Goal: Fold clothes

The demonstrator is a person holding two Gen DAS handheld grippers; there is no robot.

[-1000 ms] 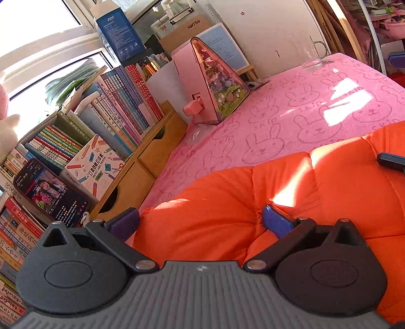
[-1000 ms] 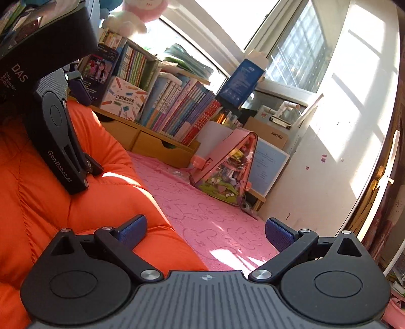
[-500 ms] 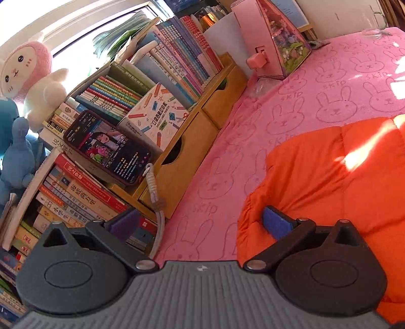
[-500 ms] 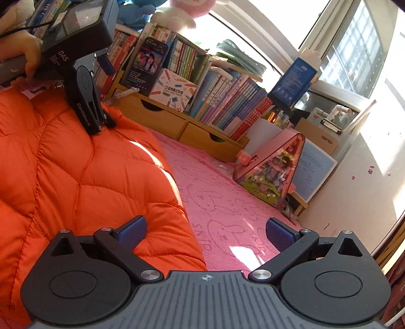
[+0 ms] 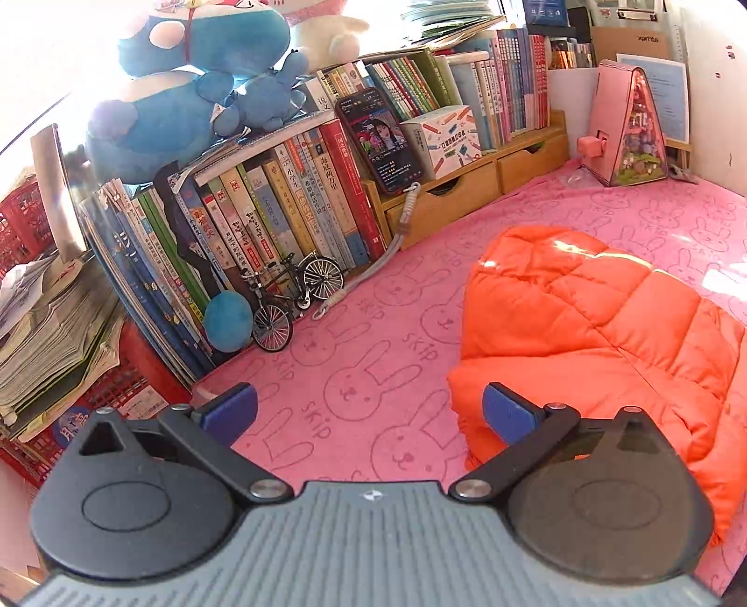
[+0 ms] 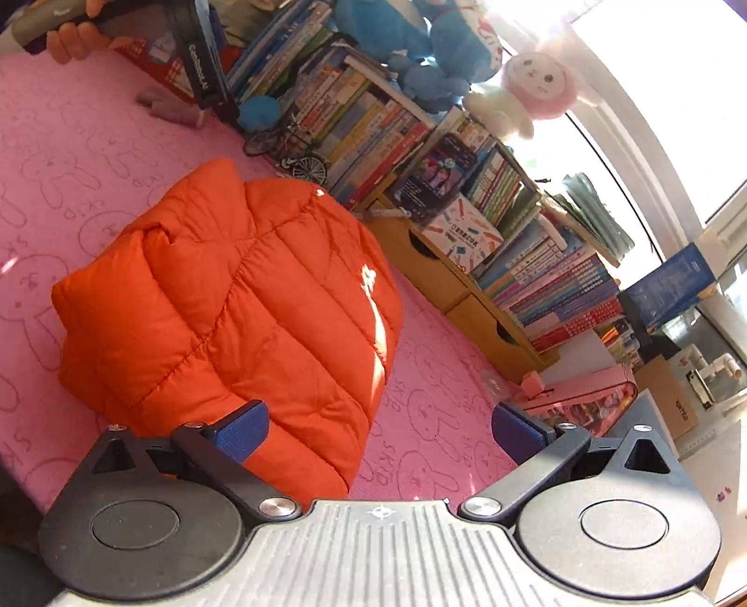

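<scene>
An orange quilted puffer jacket [image 5: 602, 327] [image 6: 243, 308] lies folded into a thick bundle on the pink rabbit-print cloth [image 5: 373, 336]. My left gripper [image 5: 369, 411] hovers open over the cloth, just left of the jacket's near corner, holding nothing. My right gripper [image 6: 380, 427] is open too, raised above the jacket's near edge, with empty blue pads [image 6: 243, 429]. In the right wrist view the left gripper [image 6: 205, 65] shows at the far top left, held by a hand [image 6: 70, 37], well away from the jacket.
A row of books [image 5: 280, 196] lines the far side, with a phone [image 5: 380, 140], a toy bicycle [image 5: 294, 294], wooden drawers [image 5: 467, 196], plush toys [image 5: 186, 88] on top and a pink triangular box [image 5: 625, 126]. A red crate [image 5: 116, 392] stands at the left.
Both grippers have drawn back from the jacket. The left one swung left and away toward the books; the right one rose so the whole folded bundle shows.
</scene>
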